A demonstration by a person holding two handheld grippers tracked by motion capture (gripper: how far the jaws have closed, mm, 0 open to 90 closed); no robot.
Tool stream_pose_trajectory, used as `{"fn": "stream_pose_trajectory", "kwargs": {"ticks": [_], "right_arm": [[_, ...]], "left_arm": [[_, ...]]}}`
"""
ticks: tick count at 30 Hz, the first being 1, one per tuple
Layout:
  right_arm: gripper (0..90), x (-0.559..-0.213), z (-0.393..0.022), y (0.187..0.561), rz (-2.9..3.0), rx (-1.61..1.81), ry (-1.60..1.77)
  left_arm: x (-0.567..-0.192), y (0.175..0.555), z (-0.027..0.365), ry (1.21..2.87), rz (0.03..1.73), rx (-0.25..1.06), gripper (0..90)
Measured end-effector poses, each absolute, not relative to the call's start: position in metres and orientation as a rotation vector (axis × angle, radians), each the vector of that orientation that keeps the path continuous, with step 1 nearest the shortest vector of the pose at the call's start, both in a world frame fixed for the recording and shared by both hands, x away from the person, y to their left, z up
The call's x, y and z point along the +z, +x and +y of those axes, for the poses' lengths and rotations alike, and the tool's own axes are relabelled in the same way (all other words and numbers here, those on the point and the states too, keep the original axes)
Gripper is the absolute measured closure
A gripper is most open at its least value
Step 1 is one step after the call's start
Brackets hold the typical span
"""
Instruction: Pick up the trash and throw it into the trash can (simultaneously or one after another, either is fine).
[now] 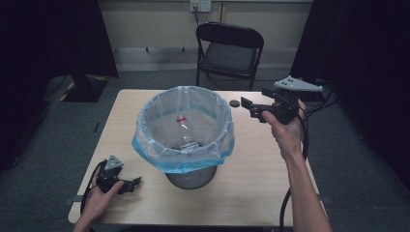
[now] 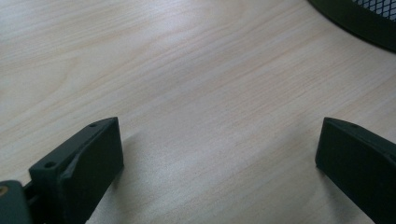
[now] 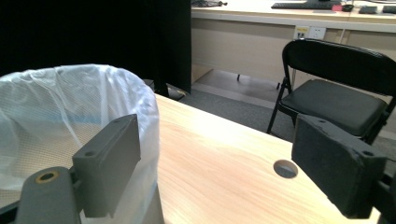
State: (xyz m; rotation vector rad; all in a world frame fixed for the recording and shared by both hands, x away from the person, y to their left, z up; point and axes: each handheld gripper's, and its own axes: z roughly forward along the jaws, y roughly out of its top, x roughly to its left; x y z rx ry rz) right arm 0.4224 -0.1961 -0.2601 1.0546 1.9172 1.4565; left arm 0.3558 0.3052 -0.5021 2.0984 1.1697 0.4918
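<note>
The right gripper (image 1: 247, 107), raised above the table's far right quarter, has its jaws spread wide with nothing between them, pointing toward the rim of a waste bin (image 1: 191, 176). The left gripper (image 1: 131, 185) rests low near the table's front left corner, jaws likewise parted and empty over bare wood, just beside the bin's dark mesh base.

The bin stands mid-table, lined with a translucent plastic bag (image 1: 145, 126) whose blue edge folds down over the rim. Inside lies a clear plastic bottle (image 1: 186, 137) with a red band on it; no lettering can be read.

A small dark round hole (image 1: 235, 103) marks the wooden table (image 1: 256, 179) beyond the bin, between it and the right gripper. The right half and front of the tabletop lie open. A black folding chair (image 1: 229, 53) stands past the far edge.
</note>
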Motion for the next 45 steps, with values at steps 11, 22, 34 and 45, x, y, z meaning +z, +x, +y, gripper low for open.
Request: {"fn": "stream_pose_trajectory", "kwargs": {"ticks": [11, 22, 34, 45], "right_arm": [[15.0, -0.285, -0.21, 0.42, 1.931, 1.407, 1.134], [14.9, -0.312, -0.222, 0.416, 1.971, 1.363, 1.199], [15.0, -0.34, -0.232, 0.407, 1.995, 1.31, 1.254], [15.1, -0.372, -0.241, 0.398, 2.019, 1.251, 1.33]], "left_arm": [[-0.502, 0.356, 0.305, 2.099, 1.169, 0.492, 0.3], [-0.502, 0.356, 0.305, 2.099, 1.169, 0.492, 0.3], [-0.502, 0.356, 0.305, 2.098, 1.17, 0.491, 0.3], [-0.502, 0.356, 0.305, 2.099, 1.169, 0.492, 0.3]]}}
